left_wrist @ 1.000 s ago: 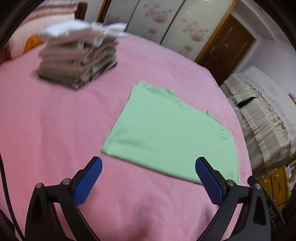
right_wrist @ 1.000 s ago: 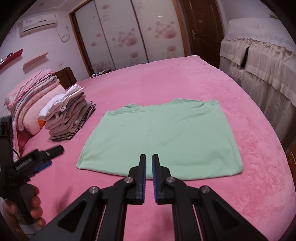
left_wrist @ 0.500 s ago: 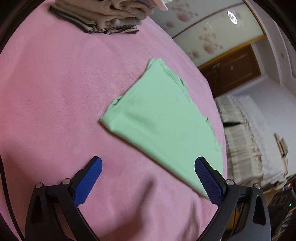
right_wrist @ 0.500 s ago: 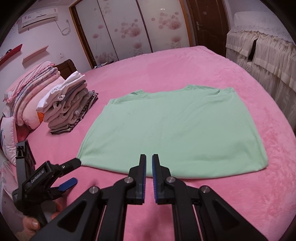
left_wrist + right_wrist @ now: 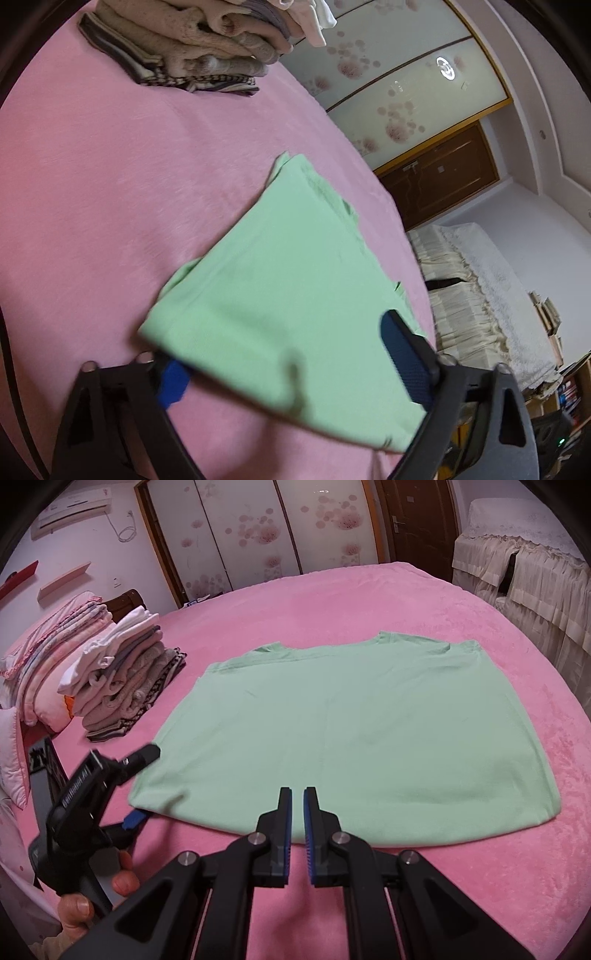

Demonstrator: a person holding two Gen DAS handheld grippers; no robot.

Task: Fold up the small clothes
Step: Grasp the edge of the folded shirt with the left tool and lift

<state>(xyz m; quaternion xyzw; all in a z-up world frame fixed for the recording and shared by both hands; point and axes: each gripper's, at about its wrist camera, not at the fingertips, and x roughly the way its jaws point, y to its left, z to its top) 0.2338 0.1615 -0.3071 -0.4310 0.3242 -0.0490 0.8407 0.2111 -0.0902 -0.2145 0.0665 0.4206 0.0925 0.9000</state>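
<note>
A light green T-shirt (image 5: 354, 738) lies flat on the pink bedspread (image 5: 369, 602), neckline at the far side. My left gripper (image 5: 142, 786) straddles the shirt's near left corner. One black finger sits over the cloth, and the blue pad (image 5: 135, 819) of the other pokes out under the hem. In the left wrist view, the green T-shirt (image 5: 280, 295) runs between the fingers of the left gripper (image 5: 280, 350), covering most of one pad. Its jaws are closing and do not press the cloth. My right gripper (image 5: 297, 812) is shut and empty, hovering at the near hem's middle.
A stack of folded clothes (image 5: 122, 679) stands left of the shirt, with pink pillows (image 5: 48, 657) behind it. The same stack of folded clothes (image 5: 207, 44) fills the top of the left wrist view. A cloth-covered cabinet (image 5: 524, 565) stands beyond the bed's right edge. A hand (image 5: 96, 893) holds the left gripper's handle.
The left gripper sank and rolled, moved in onto the shirt's near left corner, and its jaws narrowed around the cloth. The right gripper came lower and closer to the near hem, still shut.
</note>
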